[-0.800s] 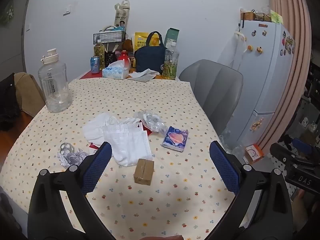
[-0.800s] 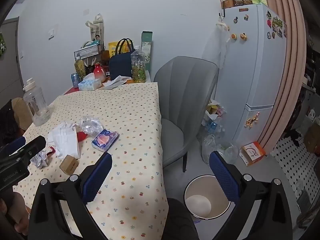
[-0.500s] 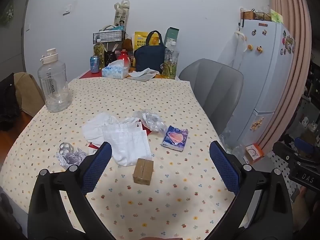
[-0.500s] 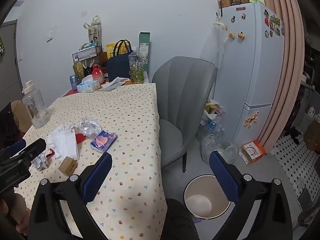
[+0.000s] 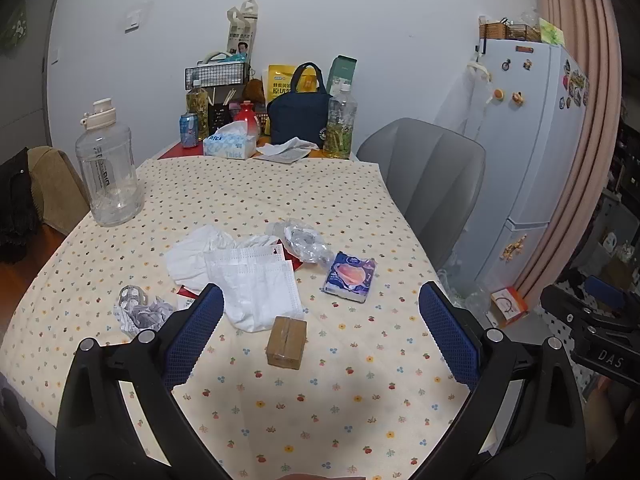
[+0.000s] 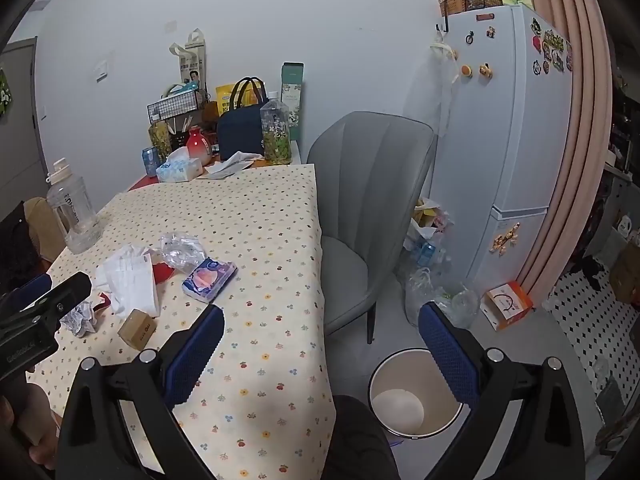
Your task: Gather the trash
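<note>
Left gripper jaws spread wide, nothing between them, hovering over the near part of the table. Right gripper also wide open and empty, off the table's right edge with the waste bin on the floor just below it.

Trash sits directly ahead of the left gripper:
- small cardboard box, closest, between the fingertips' line. Probably light and stiff; grip across the two flat sides.
- white masks/tissue pile, just beyond the box. Soft, limp; pinch a bunched fold, expect it to trail.
- crumpled paper wad, beside the left finger. Light, springy; squeeze the middle.
- crushed clear plastic, further out. Likely slippery and crackly; close fully on a ridge.
- tissue pack, ahead and right. Soft but blocky; grip across the short width.

Big water jug far left, not trash by the look of it.
</note>
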The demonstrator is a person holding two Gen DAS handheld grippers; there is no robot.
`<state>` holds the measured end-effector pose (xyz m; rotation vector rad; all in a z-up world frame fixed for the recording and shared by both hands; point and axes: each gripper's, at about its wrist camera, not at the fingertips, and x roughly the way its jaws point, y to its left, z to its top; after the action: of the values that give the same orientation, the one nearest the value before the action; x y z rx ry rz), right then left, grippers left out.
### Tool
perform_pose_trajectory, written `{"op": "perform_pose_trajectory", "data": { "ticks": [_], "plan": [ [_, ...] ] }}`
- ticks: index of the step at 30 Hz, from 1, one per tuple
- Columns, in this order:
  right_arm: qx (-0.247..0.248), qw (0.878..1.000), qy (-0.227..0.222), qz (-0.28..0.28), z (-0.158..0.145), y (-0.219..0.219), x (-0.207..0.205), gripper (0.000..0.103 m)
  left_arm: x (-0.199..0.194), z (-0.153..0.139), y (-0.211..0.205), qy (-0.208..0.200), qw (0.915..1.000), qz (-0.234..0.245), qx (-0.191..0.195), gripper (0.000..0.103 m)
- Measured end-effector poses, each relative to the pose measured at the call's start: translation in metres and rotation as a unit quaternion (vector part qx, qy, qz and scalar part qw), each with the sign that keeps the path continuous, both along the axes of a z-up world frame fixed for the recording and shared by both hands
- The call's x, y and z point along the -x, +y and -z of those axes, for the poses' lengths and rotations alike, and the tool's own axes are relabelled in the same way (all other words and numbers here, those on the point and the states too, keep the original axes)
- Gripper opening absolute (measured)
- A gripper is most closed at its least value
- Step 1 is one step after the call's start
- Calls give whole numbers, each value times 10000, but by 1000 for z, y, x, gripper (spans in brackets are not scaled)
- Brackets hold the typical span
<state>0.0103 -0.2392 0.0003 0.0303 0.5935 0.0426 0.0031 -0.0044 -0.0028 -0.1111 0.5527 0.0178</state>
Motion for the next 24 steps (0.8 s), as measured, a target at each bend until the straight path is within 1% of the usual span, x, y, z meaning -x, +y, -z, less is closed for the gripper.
{"op": "perform_pose_trajectory", "data": {
  "ticks": [4,5,11,19,24],
  "plan": [
    [-31,10000,0,30,1,0,0,95,-4,2,0,17,10000,11,24,97],
    [-36,10000,3,36,3,-1,-2,95,4,0,4,7,10000,-26,43,97],
    [-85,9999,-34,42,3,-3,-1,95,2,0,5,25,10000,-30,18,97],
    [-64,10000,-44,7,4,-1,-2,95,3,1,7,26,10000,-32,24,97],
    [-27,10000,-59,-29,2,4,-2,95,5,-1,13,0,9999,-115,54,97]
  ]
}}
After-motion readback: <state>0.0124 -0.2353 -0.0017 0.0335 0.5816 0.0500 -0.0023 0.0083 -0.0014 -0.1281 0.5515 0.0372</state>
